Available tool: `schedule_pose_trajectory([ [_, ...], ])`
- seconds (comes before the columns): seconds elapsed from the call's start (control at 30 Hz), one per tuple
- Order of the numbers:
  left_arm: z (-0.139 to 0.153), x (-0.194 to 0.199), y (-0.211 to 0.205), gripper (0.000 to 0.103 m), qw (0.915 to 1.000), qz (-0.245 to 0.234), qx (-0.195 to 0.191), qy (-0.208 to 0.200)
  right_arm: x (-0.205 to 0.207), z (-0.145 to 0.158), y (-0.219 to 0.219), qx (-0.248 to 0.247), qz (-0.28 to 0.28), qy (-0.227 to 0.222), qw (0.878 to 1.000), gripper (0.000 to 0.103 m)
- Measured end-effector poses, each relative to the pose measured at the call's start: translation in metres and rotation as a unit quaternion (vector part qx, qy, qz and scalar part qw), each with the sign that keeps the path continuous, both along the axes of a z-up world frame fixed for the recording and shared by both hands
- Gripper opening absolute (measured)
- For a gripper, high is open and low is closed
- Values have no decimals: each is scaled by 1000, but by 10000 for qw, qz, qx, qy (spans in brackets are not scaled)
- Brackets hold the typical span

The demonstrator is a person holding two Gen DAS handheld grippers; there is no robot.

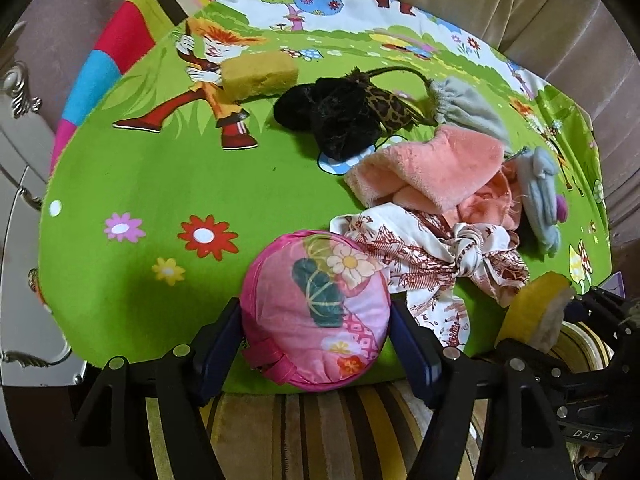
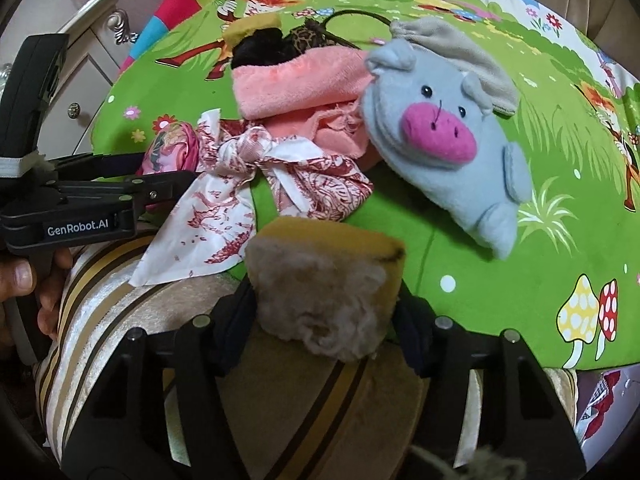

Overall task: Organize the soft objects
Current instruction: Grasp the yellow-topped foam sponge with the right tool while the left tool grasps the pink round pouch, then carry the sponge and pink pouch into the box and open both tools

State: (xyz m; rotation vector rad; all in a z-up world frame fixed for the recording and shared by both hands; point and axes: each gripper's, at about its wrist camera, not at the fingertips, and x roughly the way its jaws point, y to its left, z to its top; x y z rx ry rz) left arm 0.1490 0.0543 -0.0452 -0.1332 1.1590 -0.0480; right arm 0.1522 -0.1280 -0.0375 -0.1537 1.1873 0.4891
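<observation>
A round pink flowered pouch point(image 1: 316, 312) lies at the near edge of the green cartoon blanket point(image 1: 160, 184), and my left gripper point(image 1: 316, 344) is shut on it, a pad on each side. My right gripper point(image 2: 324, 320) is shut on a yellow sponge point(image 2: 332, 276) whose fuzzy beige face points at the camera, held over a striped cushion point(image 2: 120, 300). Beyond it lie a knotted red-and-white cloth point(image 2: 272, 168), a pink plush cloth point(image 2: 296, 84) and a blue pig toy point(image 2: 440, 132). A second yellow sponge point(image 1: 260, 76) lies further back.
A black fuzzy item point(image 1: 332, 116), a leopard-print pouch point(image 1: 384, 108) and a grey drawstring pouch point(image 1: 468, 108) lie mid-blanket. A white cabinet point(image 1: 24, 160) stands to the left, beige upholstery point(image 1: 520, 0) behind. A person's hand point(image 2: 24, 276) holds the left tool.
</observation>
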Motion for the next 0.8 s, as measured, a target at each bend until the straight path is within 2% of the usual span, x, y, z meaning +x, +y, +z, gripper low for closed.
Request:
schedule_pose_trajectory([
  [0.2, 20, -20, 1, 72, 9991, 129, 130, -383, -10, 11, -9, 116, -8, -186, 9998, 65],
  [0.4, 48, -36, -9, 72, 9966, 51, 205, -796, -23, 28, -22, 305, -81, -446, 9985, 65],
  [0.8, 74, -53, -56, 72, 9937, -260, 48, -1091, -41, 57, -61, 727, -502, -783, 9930, 65],
])
